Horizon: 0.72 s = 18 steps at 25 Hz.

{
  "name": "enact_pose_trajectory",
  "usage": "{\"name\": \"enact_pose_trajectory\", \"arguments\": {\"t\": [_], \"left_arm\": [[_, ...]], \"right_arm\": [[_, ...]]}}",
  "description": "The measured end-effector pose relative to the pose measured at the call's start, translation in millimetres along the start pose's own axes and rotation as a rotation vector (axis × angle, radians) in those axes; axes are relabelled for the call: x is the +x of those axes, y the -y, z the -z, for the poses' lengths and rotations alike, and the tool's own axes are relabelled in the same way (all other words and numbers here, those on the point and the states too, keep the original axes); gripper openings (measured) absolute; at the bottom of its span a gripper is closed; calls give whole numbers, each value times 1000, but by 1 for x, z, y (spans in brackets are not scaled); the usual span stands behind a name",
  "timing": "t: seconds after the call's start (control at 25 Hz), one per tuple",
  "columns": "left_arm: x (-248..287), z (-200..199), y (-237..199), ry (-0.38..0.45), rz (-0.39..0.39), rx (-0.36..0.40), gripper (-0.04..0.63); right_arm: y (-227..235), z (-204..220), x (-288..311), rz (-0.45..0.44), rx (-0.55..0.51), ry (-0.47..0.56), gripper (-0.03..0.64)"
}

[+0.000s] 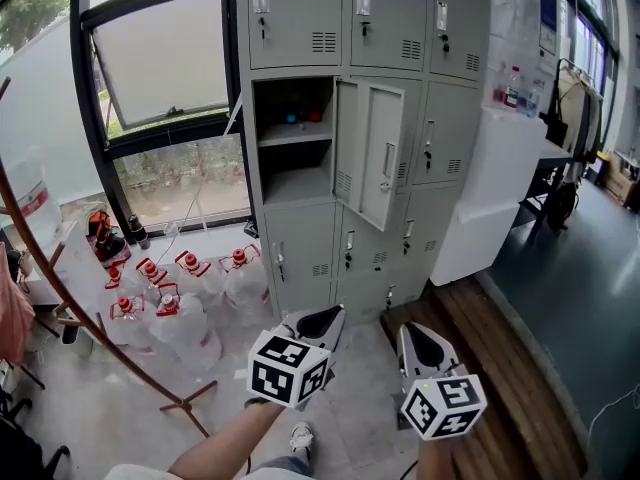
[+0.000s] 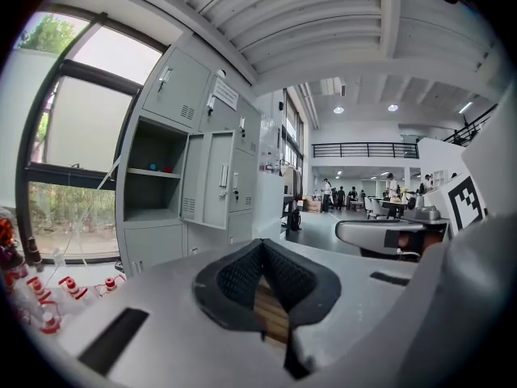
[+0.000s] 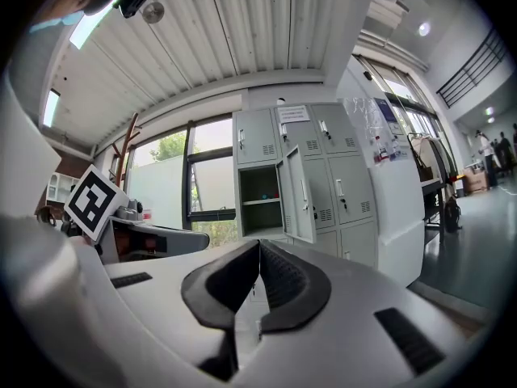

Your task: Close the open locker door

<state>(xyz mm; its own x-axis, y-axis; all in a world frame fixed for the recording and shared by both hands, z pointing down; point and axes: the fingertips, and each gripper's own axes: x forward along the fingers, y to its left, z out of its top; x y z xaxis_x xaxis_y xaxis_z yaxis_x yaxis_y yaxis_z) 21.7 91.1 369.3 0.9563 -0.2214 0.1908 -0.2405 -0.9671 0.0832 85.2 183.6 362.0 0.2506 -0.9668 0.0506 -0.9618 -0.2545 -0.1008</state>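
The grey locker bank (image 1: 400,28) stands ahead. One compartment (image 1: 293,143) in its left column is open, with a shelf and small items inside. Its door (image 1: 370,148) hangs swung out to the right, handle facing me. Both grippers are low in the head view, well short of the lockers. My left gripper (image 1: 330,318) is shut and holds nothing, and so is my right gripper (image 1: 415,340). The left gripper view has the shut jaw tips (image 2: 262,245) below the open door (image 2: 212,180). In the right gripper view the shut tips (image 3: 258,245) lie under the door (image 3: 300,192).
Several water jugs with red caps (image 1: 185,298) crowd the floor left of the lockers. A curved wooden stand (image 1: 100,328) rises in front of them. A white cabinet (image 1: 500,188) adjoins the lockers on the right, with wooden flooring (image 1: 500,368) before it. People stand far off in the hall (image 2: 347,194).
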Motion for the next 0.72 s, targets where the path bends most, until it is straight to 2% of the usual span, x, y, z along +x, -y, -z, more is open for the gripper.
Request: {"name": "enact_pose_trajectory", "arguments": {"t": [0.4, 0.72], "left_arm": [[87, -16, -66, -2, 39, -37, 6], [145, -34, -110, 3, 100, -48, 6]], "right_arm": [[41, -7, 95, 33, -24, -43, 6], [63, -19, 161, 74, -37, -48, 5]]}}
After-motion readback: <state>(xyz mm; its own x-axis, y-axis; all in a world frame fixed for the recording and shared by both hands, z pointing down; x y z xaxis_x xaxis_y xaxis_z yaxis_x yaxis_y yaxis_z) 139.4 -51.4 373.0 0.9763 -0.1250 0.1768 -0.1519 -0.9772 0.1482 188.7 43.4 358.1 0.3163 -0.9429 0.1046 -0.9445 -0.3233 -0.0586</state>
